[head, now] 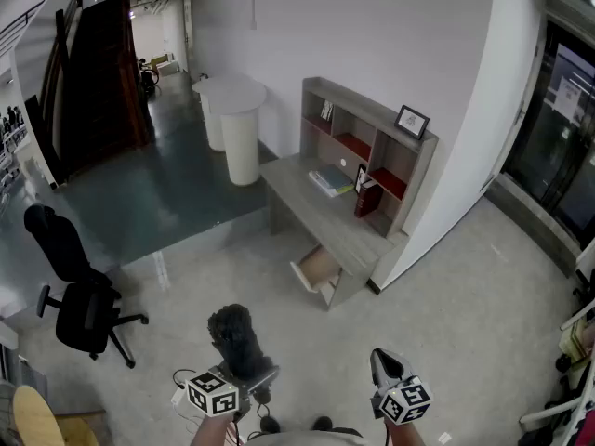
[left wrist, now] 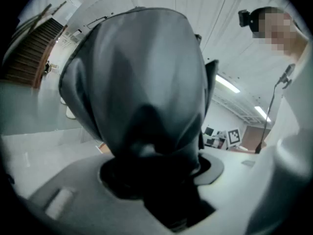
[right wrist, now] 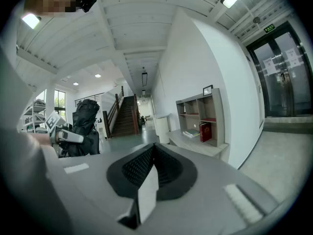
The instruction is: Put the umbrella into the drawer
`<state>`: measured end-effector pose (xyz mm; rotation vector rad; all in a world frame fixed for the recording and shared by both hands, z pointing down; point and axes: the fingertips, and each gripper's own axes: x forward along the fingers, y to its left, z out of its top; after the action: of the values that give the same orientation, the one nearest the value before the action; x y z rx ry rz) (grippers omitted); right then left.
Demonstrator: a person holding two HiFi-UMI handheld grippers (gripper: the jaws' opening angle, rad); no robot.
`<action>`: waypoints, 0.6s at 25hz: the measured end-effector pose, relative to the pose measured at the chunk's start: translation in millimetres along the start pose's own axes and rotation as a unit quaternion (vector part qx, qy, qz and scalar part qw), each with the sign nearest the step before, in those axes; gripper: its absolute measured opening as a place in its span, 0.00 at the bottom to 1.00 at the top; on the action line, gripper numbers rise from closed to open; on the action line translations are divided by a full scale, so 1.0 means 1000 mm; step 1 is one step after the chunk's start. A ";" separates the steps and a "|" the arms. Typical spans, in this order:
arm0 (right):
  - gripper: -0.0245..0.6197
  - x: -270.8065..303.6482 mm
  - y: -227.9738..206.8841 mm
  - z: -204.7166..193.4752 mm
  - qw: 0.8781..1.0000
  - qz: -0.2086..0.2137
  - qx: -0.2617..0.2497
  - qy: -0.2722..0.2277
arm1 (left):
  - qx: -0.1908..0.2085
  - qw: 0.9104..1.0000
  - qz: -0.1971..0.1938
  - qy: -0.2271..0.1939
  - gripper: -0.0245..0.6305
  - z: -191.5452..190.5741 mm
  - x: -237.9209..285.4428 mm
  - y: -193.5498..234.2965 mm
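The left claw is clamped on the black folded umbrella. The umbrella stands up out of the claw at the lower middle of the head view, above the grey floor. In the left gripper view its dark fabric fills most of the frame, bunched between the jaws.

The right claw is at the lower right of the head view, apart from the umbrella. The right gripper view shows its jaws pressed together with nothing between them.

The drawer stands pulled open under the near end of the wooden surface, at the centre of the head view and well apart from the umbrella. On the surface, against the white wall, stands a shelf unit. A red book stands upright at the front of the unit, and a small picture frame stands on top of it.

Two white round pedestals stand beyond the surface, toward the upper middle. A black office chair stands at the left edge.
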<state>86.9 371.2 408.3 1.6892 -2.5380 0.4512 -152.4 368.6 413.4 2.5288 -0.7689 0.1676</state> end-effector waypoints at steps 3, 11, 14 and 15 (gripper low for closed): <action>0.05 0.002 -0.002 0.000 1.000 -0.001 0.000 0.000 | -0.001 1.000 -0.001 0.000 0.41 0.001 0.002 0.002; 0.05 0.003 0.003 -0.004 1.000 -0.004 0.001 0.003 | -0.006 1.000 -0.003 0.003 0.41 -0.003 -0.001 0.005; 0.05 0.001 0.006 -0.005 1.000 -0.007 0.004 0.006 | -0.008 1.000 -0.006 0.006 0.41 -0.004 -0.004 0.005; 0.05 0.001 0.007 -0.006 1.000 -0.007 0.007 0.006 | -0.008 1.000 -0.007 0.007 0.41 -0.004 -0.005 0.005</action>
<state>79.5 374.7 412.6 1.7035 -2.5186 0.4791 -158.8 369.6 417.8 2.5158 -0.7430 0.1734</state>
